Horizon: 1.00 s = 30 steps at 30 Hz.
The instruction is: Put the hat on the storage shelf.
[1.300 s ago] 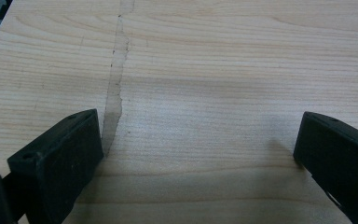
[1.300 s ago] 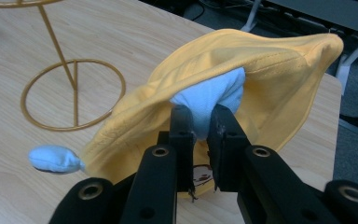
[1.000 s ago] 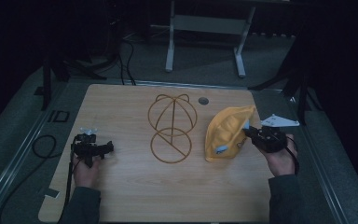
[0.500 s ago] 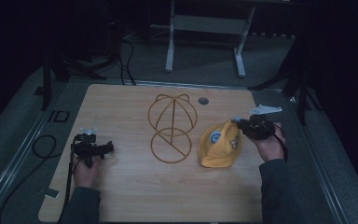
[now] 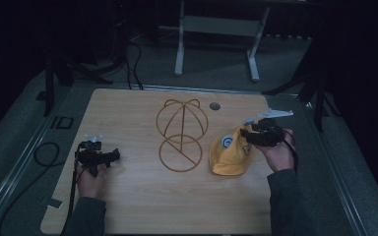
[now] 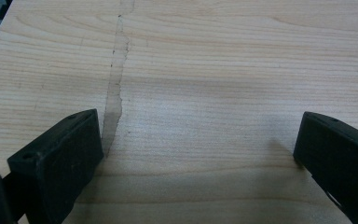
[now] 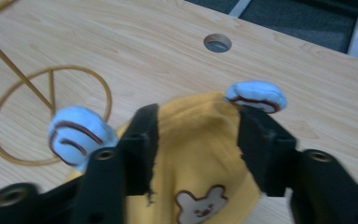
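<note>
A yellow cap [image 5: 231,156] lies on the tabletop [image 5: 138,206] beside a wire hat stand [image 5: 182,135]. The right hand-held gripper [image 7: 196,149] has just opened astride it, apparently releasing; the left hand-held gripper [image 6: 196,149] rests spread, empty.

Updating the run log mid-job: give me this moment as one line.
right gripper: jaws just opening, yellow cap between them on table | left gripper: open, empty | wire hat stand: bare
</note>
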### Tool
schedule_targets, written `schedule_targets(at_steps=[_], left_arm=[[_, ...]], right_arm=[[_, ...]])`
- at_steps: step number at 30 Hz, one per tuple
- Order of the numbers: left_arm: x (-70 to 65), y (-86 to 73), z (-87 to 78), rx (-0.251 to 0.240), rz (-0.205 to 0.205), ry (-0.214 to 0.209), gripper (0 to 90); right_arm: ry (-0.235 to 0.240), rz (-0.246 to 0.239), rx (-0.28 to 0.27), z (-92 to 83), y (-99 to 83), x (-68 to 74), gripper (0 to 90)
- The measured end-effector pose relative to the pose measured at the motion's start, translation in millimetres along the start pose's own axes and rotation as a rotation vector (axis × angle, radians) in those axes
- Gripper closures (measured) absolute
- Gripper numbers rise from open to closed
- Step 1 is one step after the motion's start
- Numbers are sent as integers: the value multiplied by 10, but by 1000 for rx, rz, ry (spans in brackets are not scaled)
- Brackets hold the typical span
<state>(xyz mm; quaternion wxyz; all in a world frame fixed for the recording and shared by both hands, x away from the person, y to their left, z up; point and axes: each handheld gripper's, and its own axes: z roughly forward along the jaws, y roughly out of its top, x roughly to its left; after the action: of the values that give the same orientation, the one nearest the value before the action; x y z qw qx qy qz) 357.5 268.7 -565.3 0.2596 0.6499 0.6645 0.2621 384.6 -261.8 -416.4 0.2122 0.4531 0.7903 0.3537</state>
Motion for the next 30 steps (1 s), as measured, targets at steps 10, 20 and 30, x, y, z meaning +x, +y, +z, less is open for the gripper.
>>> schedule_targets(at_steps=[10, 20, 30], left_arm=[[0, -1, 2, -2, 0, 1, 11], [0, -1, 2, -2, 0, 0, 11], [-1, -1, 2, -2, 0, 1, 11]], right_arm=[[-39, 182, 26, 247, 159, 105, 239], [-23, 174, 180, 448, 116, 150, 400], [7, 74, 267, 444, 134, 99, 749]])
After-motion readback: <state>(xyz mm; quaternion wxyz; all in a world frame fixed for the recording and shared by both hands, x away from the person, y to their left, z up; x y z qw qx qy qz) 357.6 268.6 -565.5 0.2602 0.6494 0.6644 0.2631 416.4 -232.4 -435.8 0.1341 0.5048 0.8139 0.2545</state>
